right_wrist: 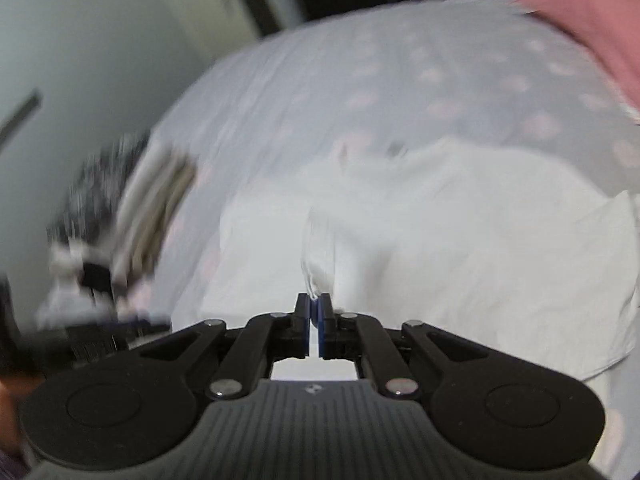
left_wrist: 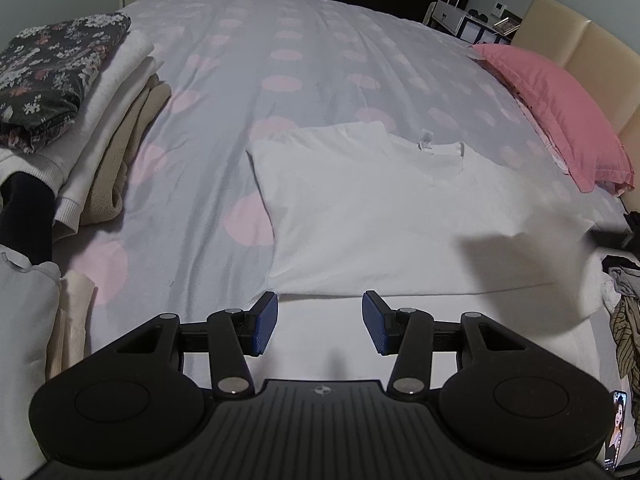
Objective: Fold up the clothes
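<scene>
A white T-shirt (left_wrist: 384,216) is spread on the dotted duvet (left_wrist: 280,48), neck label away from the camera, well to the right of the stack of folded clothes (left_wrist: 80,120). The left gripper (left_wrist: 319,322) is held open and empty above the shirt's near hem. A bunched fold of the shirt is pinched between the closed right gripper (right_wrist: 314,305).

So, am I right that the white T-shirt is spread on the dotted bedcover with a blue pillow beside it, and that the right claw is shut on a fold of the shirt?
Nearly: the pillow is pink, not blue, as the left wrist view shows. The rest holds: the white T-shirt lies on the dotted bedcover, and the right claw is shut on a fold of it.
</scene>
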{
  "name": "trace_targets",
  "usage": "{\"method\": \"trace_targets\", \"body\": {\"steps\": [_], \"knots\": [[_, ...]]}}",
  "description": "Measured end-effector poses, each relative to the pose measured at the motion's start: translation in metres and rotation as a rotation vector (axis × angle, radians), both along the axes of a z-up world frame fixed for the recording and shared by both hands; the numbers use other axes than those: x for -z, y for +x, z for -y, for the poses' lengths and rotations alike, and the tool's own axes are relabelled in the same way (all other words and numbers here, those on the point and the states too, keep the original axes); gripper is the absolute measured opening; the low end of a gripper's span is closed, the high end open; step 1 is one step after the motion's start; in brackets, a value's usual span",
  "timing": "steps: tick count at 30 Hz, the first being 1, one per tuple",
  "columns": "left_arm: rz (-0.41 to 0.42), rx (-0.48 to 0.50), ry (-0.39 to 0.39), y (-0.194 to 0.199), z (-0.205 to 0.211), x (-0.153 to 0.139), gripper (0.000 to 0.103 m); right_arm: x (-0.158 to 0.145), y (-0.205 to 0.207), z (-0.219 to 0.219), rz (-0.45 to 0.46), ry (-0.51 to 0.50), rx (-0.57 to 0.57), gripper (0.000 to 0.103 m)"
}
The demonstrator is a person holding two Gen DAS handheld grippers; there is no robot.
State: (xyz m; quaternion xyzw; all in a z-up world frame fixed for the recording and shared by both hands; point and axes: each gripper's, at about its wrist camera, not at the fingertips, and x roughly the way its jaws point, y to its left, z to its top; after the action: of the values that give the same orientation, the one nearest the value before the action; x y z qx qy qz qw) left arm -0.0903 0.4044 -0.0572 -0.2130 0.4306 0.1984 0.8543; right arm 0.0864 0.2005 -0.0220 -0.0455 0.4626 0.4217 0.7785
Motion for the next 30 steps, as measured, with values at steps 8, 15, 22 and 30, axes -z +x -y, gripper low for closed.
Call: {"method": "trace_targets", "body": {"steps": [8, 15, 22, 30], "knots": [[-0.021, 0.052, -0.033, 0.010, 0.012, 0.014, 0.045, 0.066, -0.033, -0.030, -0.066, -0.119, -0.162, 0.011], [-0.005, 0.081, -0.114, 0.026, 0.022, 0.027, 0.046, 0.052, -0.018, -0.013, -0.037, -0.157, -0.161, 0.027], [0.029, 0.073, -0.226, 0.061, 0.035, 0.043, 0.049, 0.046, 0.027, 0.041, -0.007, -0.211, -0.017, 0.037], [-0.049, 0.096, -0.304, 0.101, 0.059, 0.084, 0.042, 0.037, 0.066, 0.100, -0.029, -0.156, 0.109, 0.039]]}}
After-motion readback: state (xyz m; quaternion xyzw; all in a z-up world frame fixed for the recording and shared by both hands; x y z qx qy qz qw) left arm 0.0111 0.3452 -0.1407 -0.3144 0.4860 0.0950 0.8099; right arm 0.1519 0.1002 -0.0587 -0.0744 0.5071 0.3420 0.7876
